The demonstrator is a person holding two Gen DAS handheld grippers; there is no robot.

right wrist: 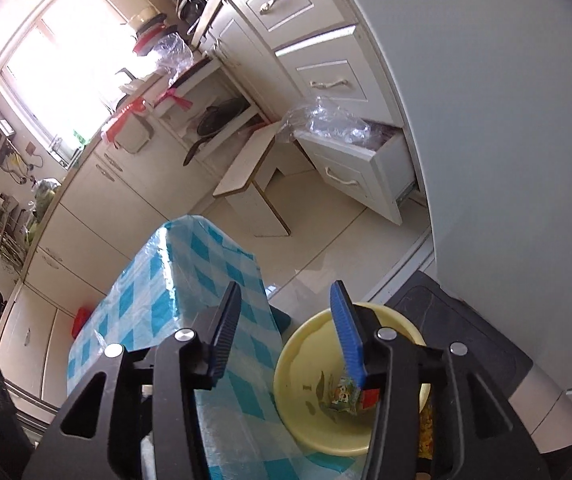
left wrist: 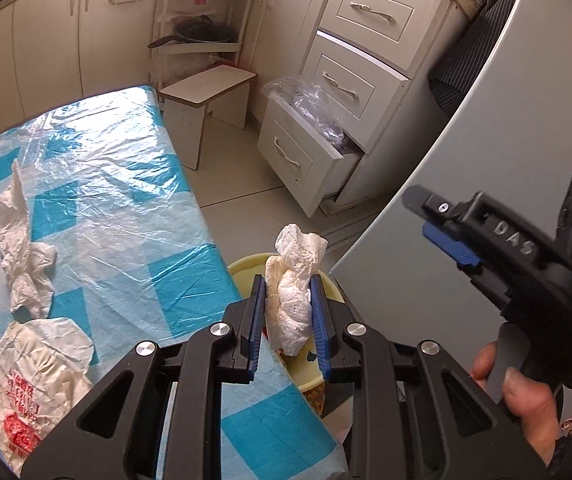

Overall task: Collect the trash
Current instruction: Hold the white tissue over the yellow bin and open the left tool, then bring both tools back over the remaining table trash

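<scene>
My left gripper (left wrist: 286, 284) is shut on a crumpled white tissue (left wrist: 292, 292) and holds it just past the table's right edge, over the yellow basin (left wrist: 246, 268). A second crumpled tissue (left wrist: 22, 248) and a crumpled printed wrapper (left wrist: 30, 380) lie on the blue checked table (left wrist: 126, 208). My right gripper (right wrist: 286, 296) is open and empty above the table edge and the yellow basin (right wrist: 306, 360), which holds a small colourful wrapper (right wrist: 344, 394). It also shows in the left wrist view (left wrist: 438, 216), at the right.
A grey fridge (left wrist: 466, 160) stands close on the right. White drawers (left wrist: 306, 156) are open behind, stuffed with clear plastic. A small white stool (left wrist: 206, 96) stands on the floor past the table. Cabinets line the back wall.
</scene>
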